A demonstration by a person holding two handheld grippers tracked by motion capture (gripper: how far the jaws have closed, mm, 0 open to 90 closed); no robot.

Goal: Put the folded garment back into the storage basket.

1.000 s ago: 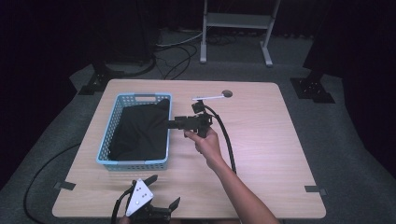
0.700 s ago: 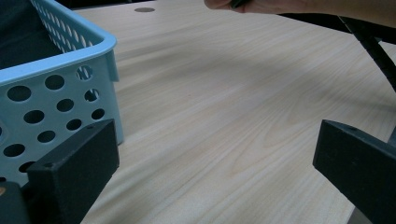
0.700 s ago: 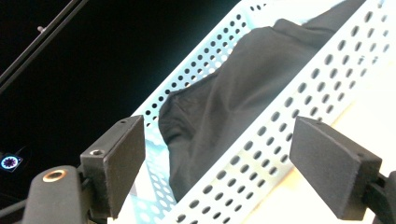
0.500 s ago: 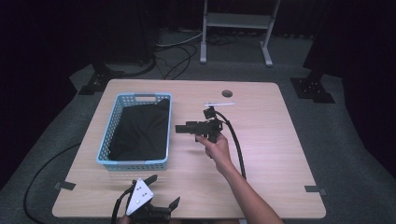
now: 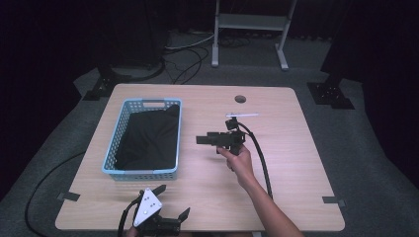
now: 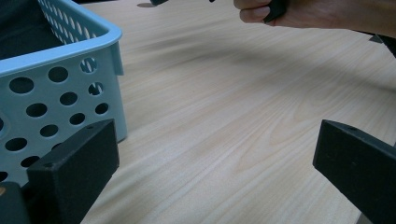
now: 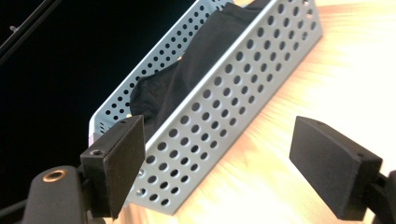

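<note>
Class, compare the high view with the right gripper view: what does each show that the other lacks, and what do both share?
High view alone: the whole table, the person's right hand holding the right gripper out over the tabletop, and the left gripper near the table's front edge.

Right gripper view alone: the holes in the basket's side wall, seen close between open jaws.

Both: the blue basket with black cloth inside.

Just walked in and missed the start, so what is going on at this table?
A person works with two handheld grippers at a wooden table. The right gripper is held above the tabletop beside a light blue basket, jaws open and empty. A black cloth already lies inside the basket. The left gripper sits at the near table edge, also open and holding nothing.
</note>
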